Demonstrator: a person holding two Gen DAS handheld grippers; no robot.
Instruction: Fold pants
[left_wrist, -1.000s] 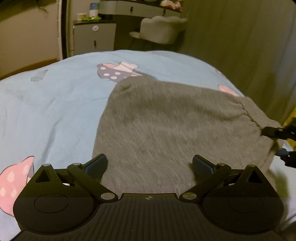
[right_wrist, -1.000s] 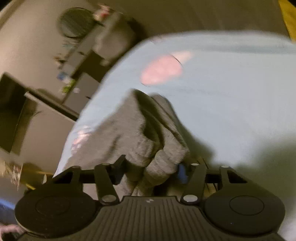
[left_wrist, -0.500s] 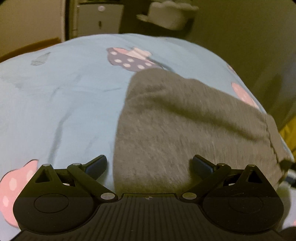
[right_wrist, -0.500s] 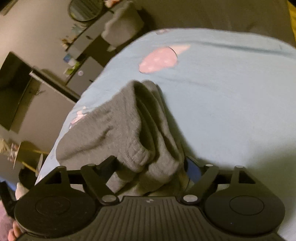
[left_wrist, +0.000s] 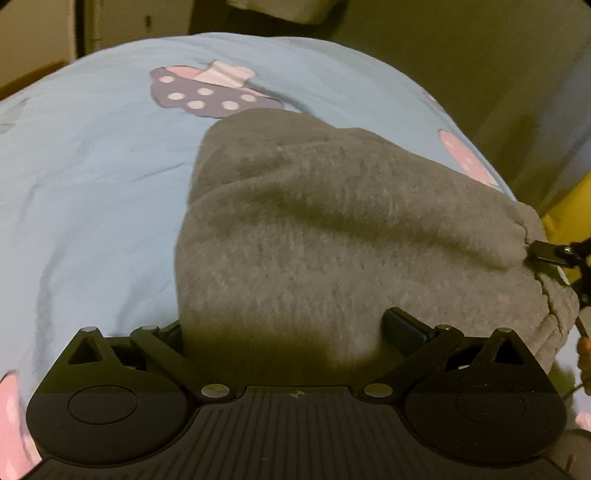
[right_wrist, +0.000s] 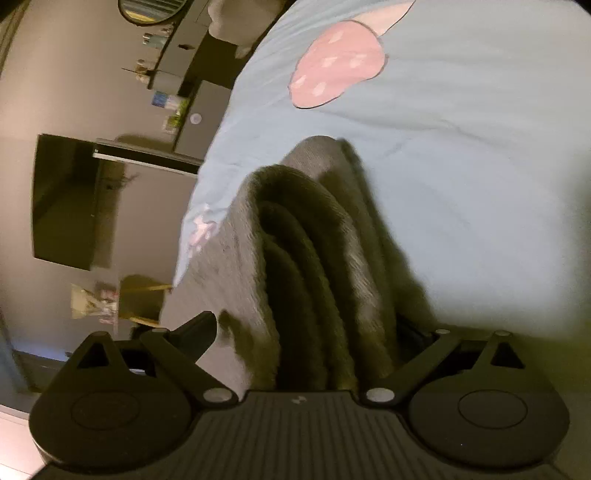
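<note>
Standing wide apart, the jaws of the right gripper (right_wrist: 306, 325) have just been opening; the stacked end of the pants (right_wrist: 317, 258) is between them, but the pads do not press on it. The left gripper (left_wrist: 288, 325) also has its jaws spread, and the near edge of the grey bundle lies between them, not squeezed as far as I can see.

The pants (left_wrist: 332, 229) lie as a thick grey bundle on the bed (left_wrist: 92, 184), toward its right edge in the left wrist view, on a light blue sheet with pink and purple prints.

I judge that the folding is almost finished: the cloth is already doubled several times and both grippers are letting it rest. What may remain is only some smoothing or squaring of the bundle.

The right wrist view shows the layers from the side, several rolled folds lying one on another, which the left view cannot show. The left wrist view shows the flat top of the bundle, its gathered waistband end, and one finger of the right gripper (left_wrist: 546, 254) touching that end.
</note>
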